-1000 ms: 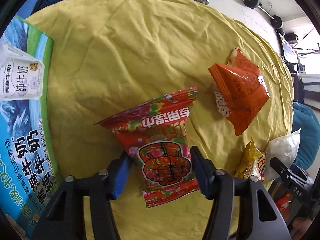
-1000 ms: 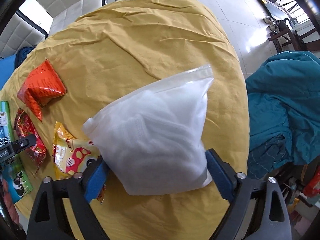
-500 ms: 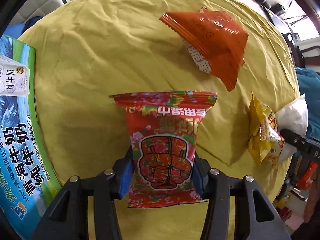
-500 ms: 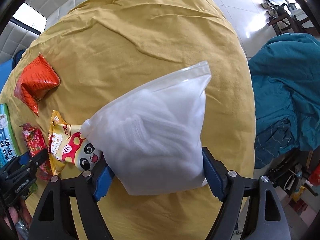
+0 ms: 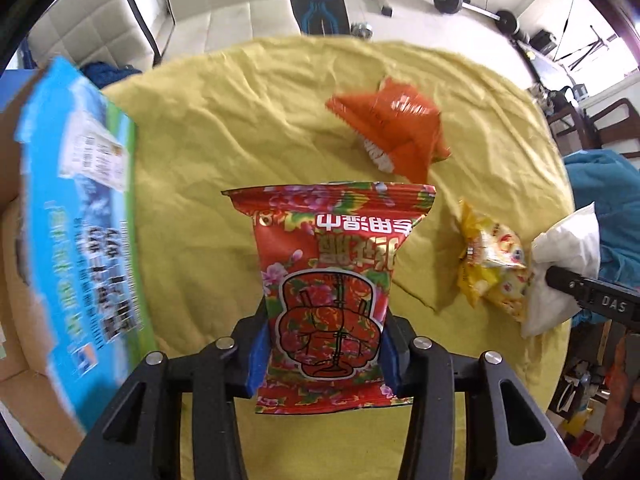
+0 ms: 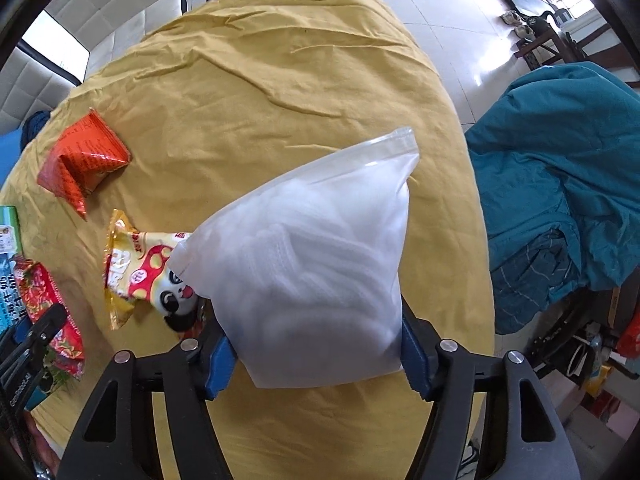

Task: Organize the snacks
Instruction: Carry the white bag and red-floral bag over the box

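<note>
My left gripper (image 5: 324, 354) is shut on a red flowered snack bag (image 5: 328, 276), held upright above the yellow cloth. My right gripper (image 6: 316, 350) is shut on a white frosted zip bag (image 6: 316, 264), lifted off the cloth. An orange snack packet (image 5: 394, 130) lies on the cloth beyond the red bag, and also shows in the right wrist view (image 6: 82, 158). A yellow panda packet (image 6: 136, 268) lies just left of the white bag, partly hidden behind it. The left gripper and red bag (image 6: 50, 312) appear at the right wrist view's left edge.
A round table under a yellow cloth (image 5: 248, 128) holds everything. A blue and green milk carton box (image 5: 80, 216) stands at the left, blurred. A teal garment (image 6: 560, 168) lies on a chair to the right. White sofa and gym gear stand behind.
The left gripper has lifted the red bag and tilted up, so the room behind now shows. The right gripper holds the white bag steady, drifting slightly back from the panda packet.
</note>
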A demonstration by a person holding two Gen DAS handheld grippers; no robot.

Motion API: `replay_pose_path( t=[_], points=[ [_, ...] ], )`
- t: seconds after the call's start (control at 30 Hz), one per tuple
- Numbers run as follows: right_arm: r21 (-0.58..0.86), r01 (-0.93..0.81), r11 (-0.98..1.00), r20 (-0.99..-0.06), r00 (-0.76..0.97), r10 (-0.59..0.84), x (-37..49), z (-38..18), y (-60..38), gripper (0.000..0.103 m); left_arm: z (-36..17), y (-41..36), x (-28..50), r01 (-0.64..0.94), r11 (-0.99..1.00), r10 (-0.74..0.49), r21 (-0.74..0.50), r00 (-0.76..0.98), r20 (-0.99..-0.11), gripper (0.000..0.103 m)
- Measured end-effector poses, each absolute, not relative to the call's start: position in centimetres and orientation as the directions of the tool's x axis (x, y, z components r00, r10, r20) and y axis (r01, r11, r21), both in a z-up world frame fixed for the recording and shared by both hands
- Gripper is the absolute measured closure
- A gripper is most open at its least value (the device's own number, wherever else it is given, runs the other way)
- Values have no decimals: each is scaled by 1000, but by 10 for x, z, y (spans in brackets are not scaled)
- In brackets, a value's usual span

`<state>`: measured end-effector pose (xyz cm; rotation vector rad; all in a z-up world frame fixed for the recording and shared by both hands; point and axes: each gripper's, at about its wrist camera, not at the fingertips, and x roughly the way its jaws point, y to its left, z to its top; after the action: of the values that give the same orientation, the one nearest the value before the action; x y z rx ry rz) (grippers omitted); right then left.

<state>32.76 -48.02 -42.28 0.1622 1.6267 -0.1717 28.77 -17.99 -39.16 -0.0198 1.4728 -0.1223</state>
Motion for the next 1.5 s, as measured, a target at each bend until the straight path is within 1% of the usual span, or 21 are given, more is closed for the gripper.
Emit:
replay_pose_path(
  t=[0.1,0.3,0.53,0.67,0.83,1.0,1.13,1.33,1.5],
  points=[
    [18,230,973,-999,-37,27,316,-404,-479,33,-369,-174,276,66,992,-112,-104,133,-985,61],
    [99,211,972,-994,72,85,290,-340,-451,33,-329,-143,259,70,987,-153,-142,186,-971,61],
    [162,112,980,-977,158,144,267,-277,-359,33,-286,-108,245,87,988,-143,-124,264,-954,61],
    [184,66,981,-969,182,169,259,-256,-307,33,-266,-86,244,71,989,-144,-128,306,-941,61],
    [221,8,975,-957,193,216,249,-235,-246,33,-235,-33,233,34,989,-148,-146,351,-924,61],
    [256,-41,966,-947,190,259,248,-227,-185,33,-221,19,231,-13,989,-133,-149,372,-919,61],
    [289,-68,955,-944,147,296,256,-238,-133,33,-223,69,234,-61,987,-115,-146,355,-928,61],
    [281,-76,957,-954,85,287,273,-274,-68,33,-255,129,252,-124,986,-71,-110,288,-955,61],
    [223,-74,972,-974,26,226,287,-317,-27,33,-294,168,274,-168,981,-65,-102,212,-975,61]
  ],
)
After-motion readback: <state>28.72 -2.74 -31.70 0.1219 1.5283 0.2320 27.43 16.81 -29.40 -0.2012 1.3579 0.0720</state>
